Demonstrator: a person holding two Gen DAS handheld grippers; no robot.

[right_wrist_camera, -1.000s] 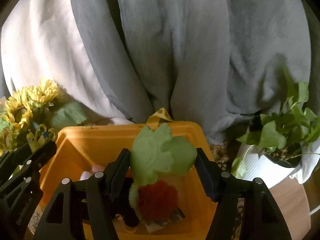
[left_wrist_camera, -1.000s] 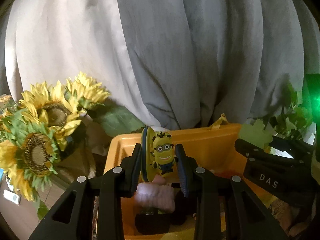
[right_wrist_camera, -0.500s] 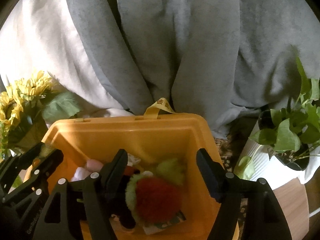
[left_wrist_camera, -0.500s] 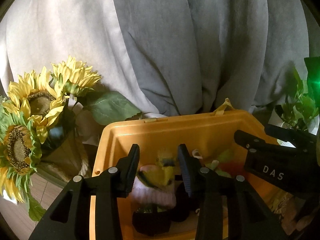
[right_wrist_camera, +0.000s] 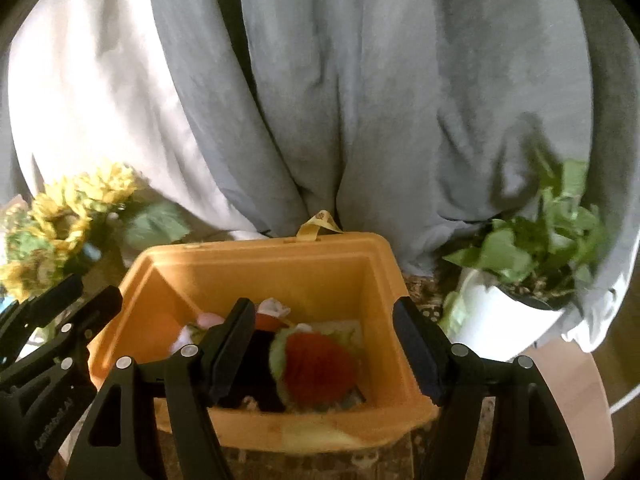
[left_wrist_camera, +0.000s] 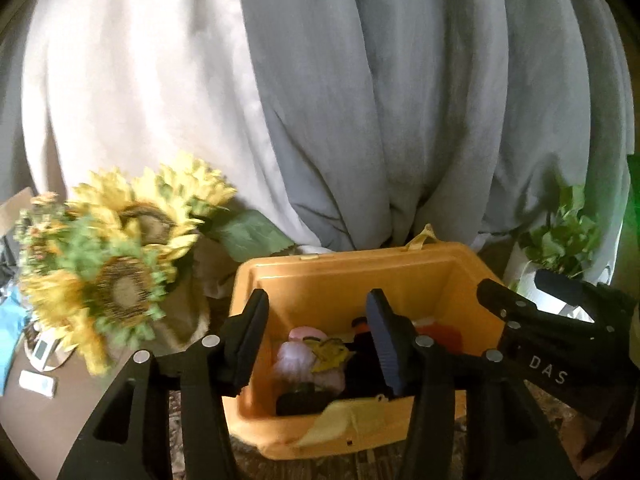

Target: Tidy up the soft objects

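An orange bin stands in front of both grippers and holds several soft toys. My left gripper hovers over the bin's near side. Its jaws are opening and nothing is between them. Below it a yellow minion toy lies on a pink plush. In the right wrist view my right gripper is open and empty above the bin. A red and green plush lies under it, with something pale green just behind, too blurred to name.
A bunch of sunflowers stands left of the bin. A leafy plant in a white pot stands to its right. Grey and white curtains hang close behind. Small white devices lie on the brown surface at far left.
The minion toy left the left gripper and dropped into the bin. The green toy left the right gripper and dropped in too. Both grippers drew back and up, jaws wider.
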